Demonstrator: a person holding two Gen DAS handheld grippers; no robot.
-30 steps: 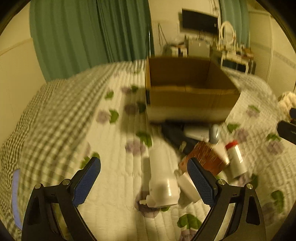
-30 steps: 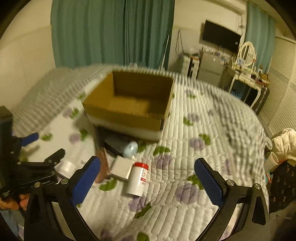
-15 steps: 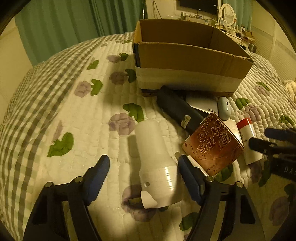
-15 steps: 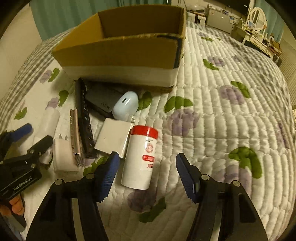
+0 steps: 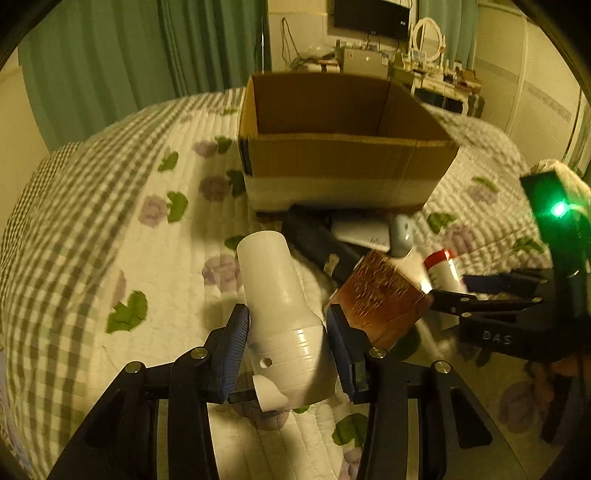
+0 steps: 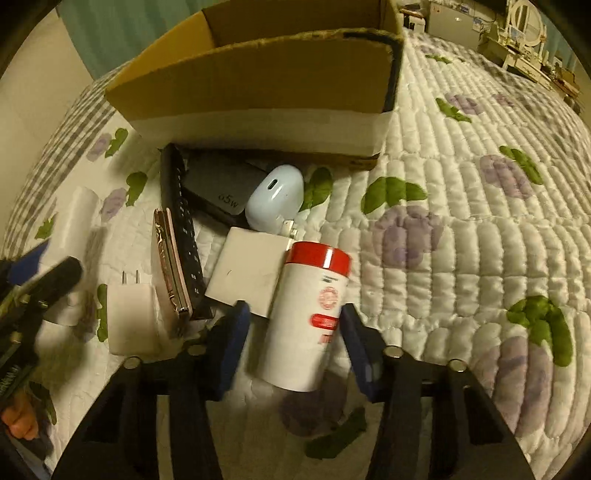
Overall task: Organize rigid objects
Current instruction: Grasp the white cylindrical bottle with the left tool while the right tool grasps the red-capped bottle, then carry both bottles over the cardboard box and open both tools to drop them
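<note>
White plastic cylinder [image 5: 280,295] pinched in my left gripper [image 5: 286,334] jaws, just closed | right gripper [image 6: 291,332] jaws closing around red-capped bottle [image 6: 310,314], contact unclear | cardboard box [image 5: 343,162] at 12 o'clock

Green curtains [image 5: 122,62], a wall-mounted television [image 5: 371,16] and a cluttered dresser [image 5: 436,79] stand behind the bed.

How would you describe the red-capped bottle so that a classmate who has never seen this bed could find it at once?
Start at the cardboard box on the flowered quilt. A pile of small things lies in front of it; the bottle lies at its near right edge, between the fingers of the right gripper. It alone is a white cylinder with a red cap and red label marks.
</note>
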